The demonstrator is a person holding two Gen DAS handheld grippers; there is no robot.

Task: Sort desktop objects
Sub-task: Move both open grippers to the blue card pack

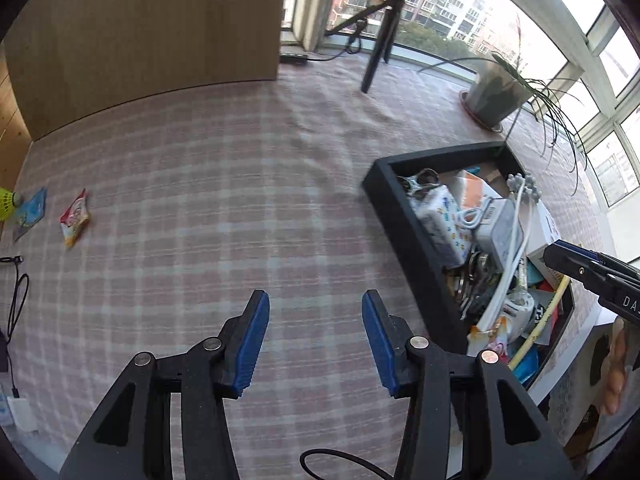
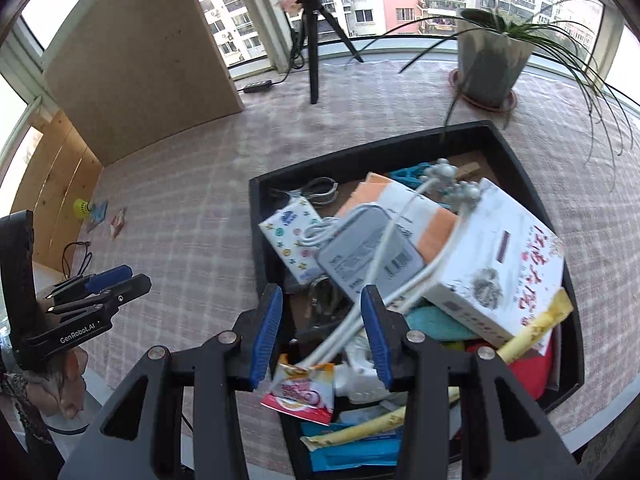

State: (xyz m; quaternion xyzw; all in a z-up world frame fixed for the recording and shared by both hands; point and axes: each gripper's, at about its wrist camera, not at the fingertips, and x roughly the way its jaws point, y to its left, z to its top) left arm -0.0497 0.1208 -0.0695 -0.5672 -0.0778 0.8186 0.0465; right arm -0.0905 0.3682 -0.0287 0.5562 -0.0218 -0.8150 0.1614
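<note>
A black tray (image 1: pixel 416 240) (image 2: pixel 264 248) on the checked tablecloth is piled with objects: a tissue pack (image 2: pixel 292 240), a grey device (image 2: pixel 368 256), a white box with red writing (image 2: pixel 504 276), a white rod with knobs (image 2: pixel 400 240), snack packets (image 2: pixel 300 392). My right gripper (image 2: pixel 320 320) is open and empty, hovering over the tray's near left corner. My left gripper (image 1: pixel 316 336) is open and empty over bare cloth left of the tray. On the far left lie a red snack packet (image 1: pixel 74 218), a blue packet (image 1: pixel 30 212) and a yellow-green shuttlecock (image 1: pixel 8 204).
A wooden board (image 1: pixel 152 28) stands at the back. A black tripod (image 1: pixel 380 40) and a potted plant (image 1: pixel 492 96) stand by the window. Black cables (image 1: pixel 16 292) and a white charger (image 1: pixel 22 420) lie at the left edge.
</note>
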